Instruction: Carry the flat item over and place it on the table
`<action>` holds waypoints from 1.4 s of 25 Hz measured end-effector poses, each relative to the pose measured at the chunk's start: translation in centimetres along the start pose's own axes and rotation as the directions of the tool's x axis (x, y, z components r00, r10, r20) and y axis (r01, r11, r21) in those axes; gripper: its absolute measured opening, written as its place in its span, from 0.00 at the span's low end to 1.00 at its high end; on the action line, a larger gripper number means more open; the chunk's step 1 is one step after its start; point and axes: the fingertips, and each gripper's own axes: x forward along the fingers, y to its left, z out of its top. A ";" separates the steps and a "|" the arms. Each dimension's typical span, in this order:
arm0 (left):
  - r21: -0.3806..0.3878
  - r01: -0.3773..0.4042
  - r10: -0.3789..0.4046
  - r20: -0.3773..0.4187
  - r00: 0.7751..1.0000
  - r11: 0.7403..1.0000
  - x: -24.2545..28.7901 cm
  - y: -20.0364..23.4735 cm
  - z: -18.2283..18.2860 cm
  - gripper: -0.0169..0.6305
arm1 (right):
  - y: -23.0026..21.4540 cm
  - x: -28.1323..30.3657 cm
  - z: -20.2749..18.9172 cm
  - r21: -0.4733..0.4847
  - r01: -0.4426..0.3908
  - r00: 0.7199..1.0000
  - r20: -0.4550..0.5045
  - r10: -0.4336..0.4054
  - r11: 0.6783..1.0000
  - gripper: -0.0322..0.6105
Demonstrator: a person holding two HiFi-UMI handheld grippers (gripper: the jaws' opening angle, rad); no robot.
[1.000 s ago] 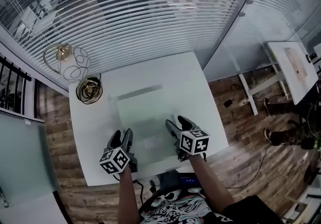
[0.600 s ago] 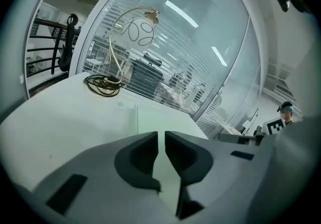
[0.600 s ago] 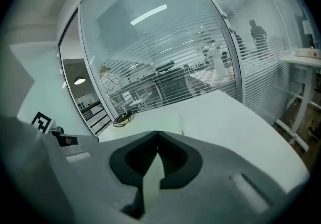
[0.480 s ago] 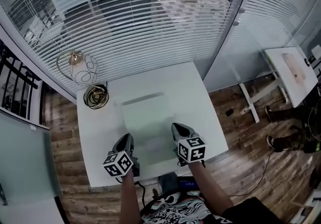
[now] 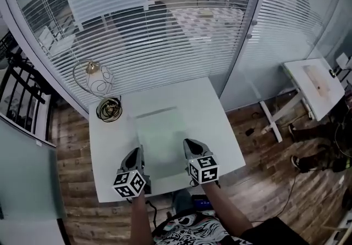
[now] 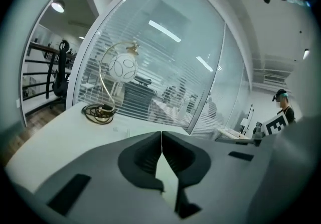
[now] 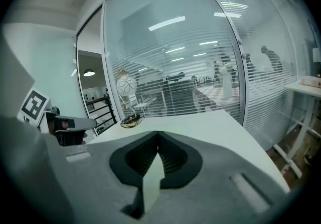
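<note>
The flat item point(image 5: 159, 131) is a thin, pale green see-through sheet over the white table point(image 5: 220, 128); I cannot tell whether it rests on the table or is lifted. My left gripper point(image 5: 136, 154) is shut on its near left edge and my right gripper point(image 5: 188, 145) on its near right edge. In the left gripper view the jaws point(image 6: 161, 135) are closed, with a pale strip of the sheet point(image 6: 169, 180) pinched between them. The right gripper view shows the same: closed jaws point(image 7: 157, 135) on the sheet's edge point(image 7: 152, 184).
A round globe lamp point(image 5: 99, 78) with a brass arc and a coil of cable point(image 5: 109, 110) stand at the table's far left corner. A glass wall with blinds point(image 5: 181, 24) runs behind the table. Another white table point(image 5: 313, 82) stands to the right on the wooden floor.
Both grippers' jaws went from open to shut on the sheet's near edge. The head view has risen, so the table looks smaller and further off.
</note>
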 end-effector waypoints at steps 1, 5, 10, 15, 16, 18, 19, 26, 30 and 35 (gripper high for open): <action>0.012 0.006 -0.006 0.019 1.000 1.000 -0.4 -0.4 0.5 0.04 | 0.3 -0.3 0.2 -0.010 -0.004 1.000 0.011 0.005 1.000 0.06; -0.050 0.064 -0.060 0.074 0.995 0.997 -2.0 -1.5 2.0 0.04 | 1.5 -1.6 1.1 -0.043 -0.018 0.999 0.043 0.019 0.999 0.06; -0.054 0.041 -0.035 0.100 0.994 0.998 -3.8 -1.8 2.9 0.04 | 2.5 -3.2 2.2 -0.079 -0.030 0.996 0.080 0.037 0.996 0.06; 0.034 0.027 -0.032 0.156 0.987 0.999 -6.3 -4.1 3.8 0.04 | 2.8 -6.0 2.8 -0.087 -0.028 0.993 0.116 0.038 0.996 0.06; 0.054 0.024 -0.032 0.169 0.985 0.998 -6.8 -4.5 3.9 0.04 | 2.9 -6.5 2.8 -0.089 -0.026 0.992 0.123 0.036 0.996 0.06; 0.073 0.017 -0.031 0.185 0.982 0.997 -7.7 -5.0 3.9 0.04 | 3.0 -7.4 2.6 -0.093 -0.022 0.991 0.133 0.034 0.995 0.06; 0.067 0.020 -0.032 0.188 0.982 0.998 -8.1 -5.2 3.7 0.04 | 3.1 -7.8 2.4 -0.096 -0.021 0.990 0.136 0.034 0.995 0.06; -0.023 0.113 -0.108 0.173 0.979 0.993 -9.7 -6.9 2.8 0.04 | 3.6 -10.1 1.9 -0.110 -0.023 0.988 0.149 0.040 0.994 0.06; 0.078 0.042 -0.057 0.200 0.978 0.996 -10.6 -7.2 3.3 0.04 | 3.7 -10.7 2.7 -0.118 -0.022 0.985 0.169 0.042 0.993 0.06; 0.082 0.025 -0.042 0.215 0.976 0.996 -11.2 -7.0 3.6 0.04 | 4.1 -10.9 3.3 -0.129 -0.032 0.980 0.190 0.057 0.991 0.06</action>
